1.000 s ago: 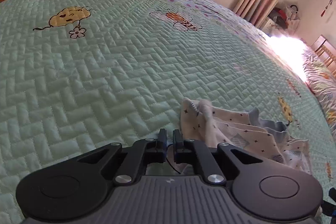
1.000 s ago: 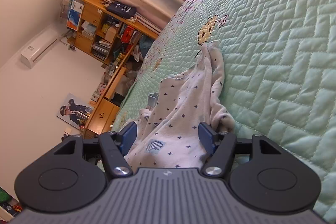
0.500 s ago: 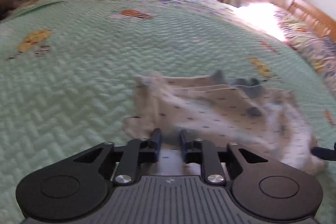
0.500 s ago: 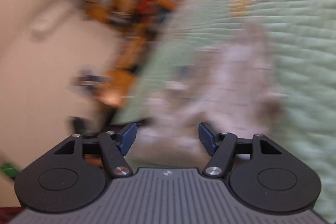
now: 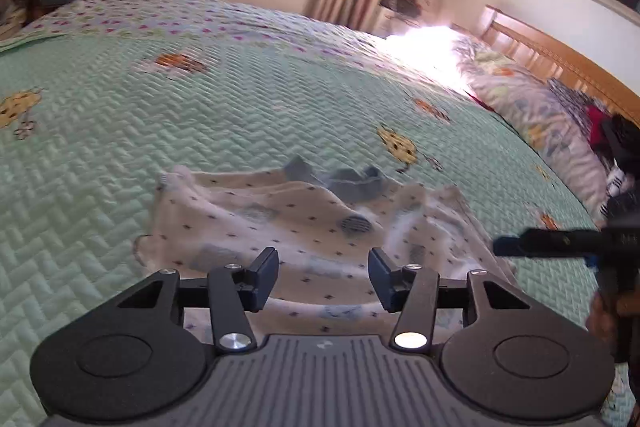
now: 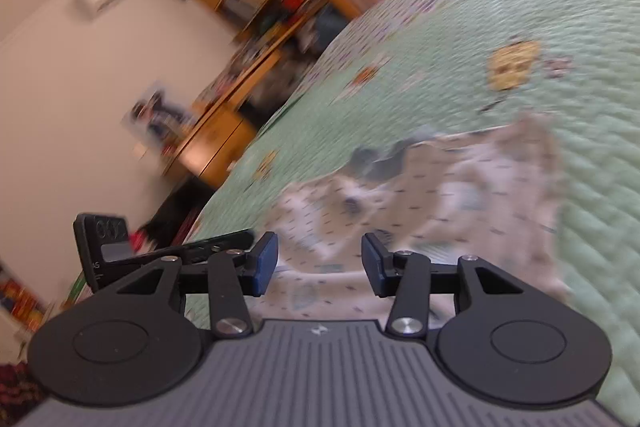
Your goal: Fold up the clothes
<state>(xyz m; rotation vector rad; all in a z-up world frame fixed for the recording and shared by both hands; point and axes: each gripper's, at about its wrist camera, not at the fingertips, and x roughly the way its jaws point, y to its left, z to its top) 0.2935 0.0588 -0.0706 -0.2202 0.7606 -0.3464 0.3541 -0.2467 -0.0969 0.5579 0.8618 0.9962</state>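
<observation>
Both grippers hang over the bed (image 5: 160, 115) with nothing held: the left gripper (image 5: 323, 274) has just been opening, its jaws now apart with only air between the pads, and the right gripper (image 6: 319, 264) has been closing a little, yet its jaws also stand apart and press on nothing. The garment (image 5: 304, 223) lies loose on the quilt just ahead of and below both sets of jaws, touching neither as far as I can see. From here I think the danger is a poor regrip: the cloth is bunched and doubled over itself, so jaws coming down could pinch two layers at once, or catch the quilt along with it, and drag the whole thing crooked instead of laying a clean fold. The right gripper's view is blurred, so an edge would be hard to pick out. The garment is small and soft, white with tiny dark specks and pale blue patches, a grey-blue collar (image 5: 356, 183) at its far edge, rumpled and not yet flat.
</observation>
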